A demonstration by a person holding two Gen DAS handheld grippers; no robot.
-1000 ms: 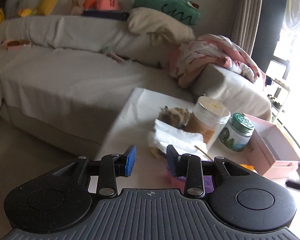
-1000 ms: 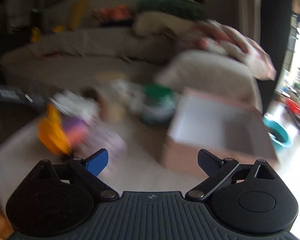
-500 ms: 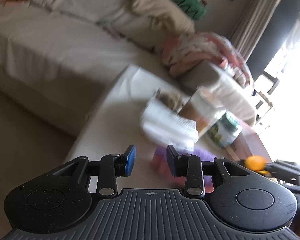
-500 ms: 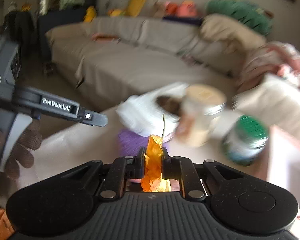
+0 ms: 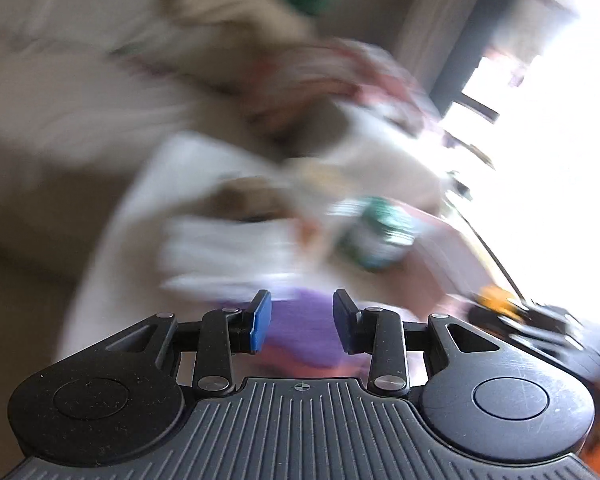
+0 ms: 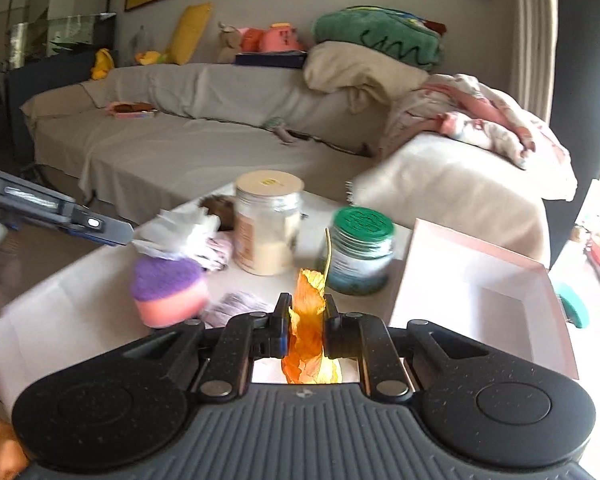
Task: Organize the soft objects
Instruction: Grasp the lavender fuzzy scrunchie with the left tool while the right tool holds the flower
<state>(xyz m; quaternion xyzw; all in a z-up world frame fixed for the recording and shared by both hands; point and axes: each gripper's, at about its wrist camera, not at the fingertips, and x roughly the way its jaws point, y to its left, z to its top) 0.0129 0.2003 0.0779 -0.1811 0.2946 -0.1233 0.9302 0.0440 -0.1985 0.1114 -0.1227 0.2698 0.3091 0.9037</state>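
Observation:
My right gripper (image 6: 305, 326) is shut on an orange fabric flower (image 6: 309, 336) with a thin stem, held above the white table (image 6: 60, 320). A purple and pink sponge (image 6: 168, 294) lies on the table to its left; it shows blurred in the left wrist view (image 5: 302, 330). My left gripper (image 5: 302, 322) is open and empty, its jaws astride the near side of that sponge. A white crumpled cloth (image 6: 180, 234), a lilac cloth (image 6: 236, 306) and a brown furry thing (image 6: 220, 210) lie nearby. A pink open box (image 6: 480, 292) stands right of the flower.
A tall jar with a cream lid (image 6: 270, 222) and a green-lidded jar (image 6: 358, 254) stand mid-table. A grey sofa (image 6: 180, 148) with pillows, blankets and plush toys runs behind. The left wrist view is heavily motion-blurred.
The right gripper closed on the orange flower and lifted it toward the box side. The left gripper swung right and forward over the purple sponge, staying open.

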